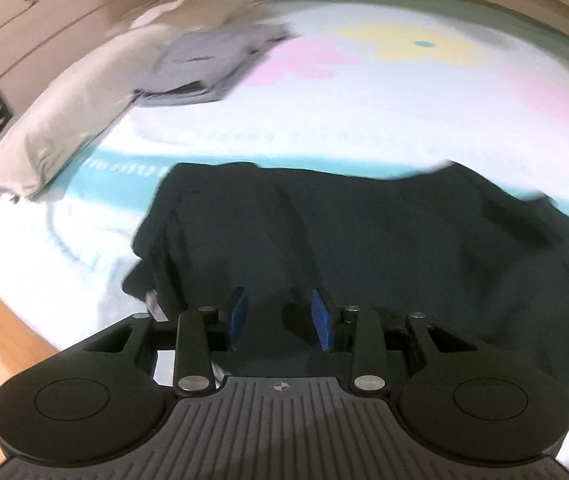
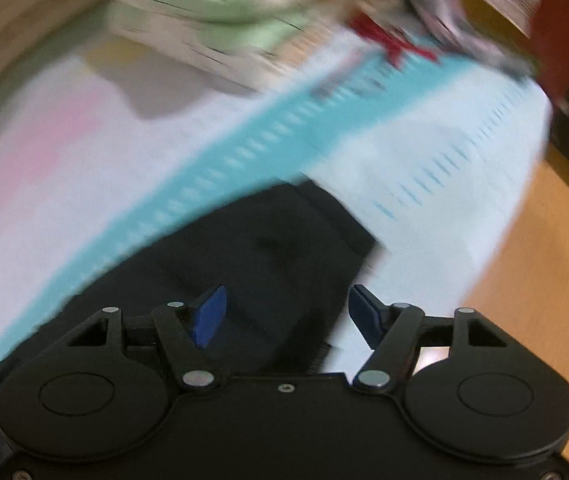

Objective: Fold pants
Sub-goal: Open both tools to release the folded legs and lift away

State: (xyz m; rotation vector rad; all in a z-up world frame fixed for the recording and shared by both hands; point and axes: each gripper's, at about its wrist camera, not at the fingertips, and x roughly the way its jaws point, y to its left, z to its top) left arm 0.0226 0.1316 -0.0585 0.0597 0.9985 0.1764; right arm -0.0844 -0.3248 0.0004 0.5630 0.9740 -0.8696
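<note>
The left gripper point(image 1: 280, 314) has its blue pads apart, with dark cloth lying between and beneath them but nothing clamped. That cloth is the pants point(image 1: 364, 248), black or near black, spread in a loose, rumpled heap over the near edge of the bed point(image 1: 364, 120). The right gripper point(image 2: 288, 314) is also spread wide and empty, poised over what looks like a squared end of the pants point(image 2: 268, 248), possibly a leg hem or the waistband; motion blur makes it hard to say which.

Further out on the bed's pastel cover lie a pillow point(image 1: 68, 120) at the left and a grey garment point(image 1: 204, 68) that looks folded already. Wooden floor point(image 2: 544, 280) shows past the bed's edge.

Judging by the creases and uneven outline, folding has hardly begun: the pants need to be gripped, straightened and laid flat, then doubled leg over leg and folded along their length.
</note>
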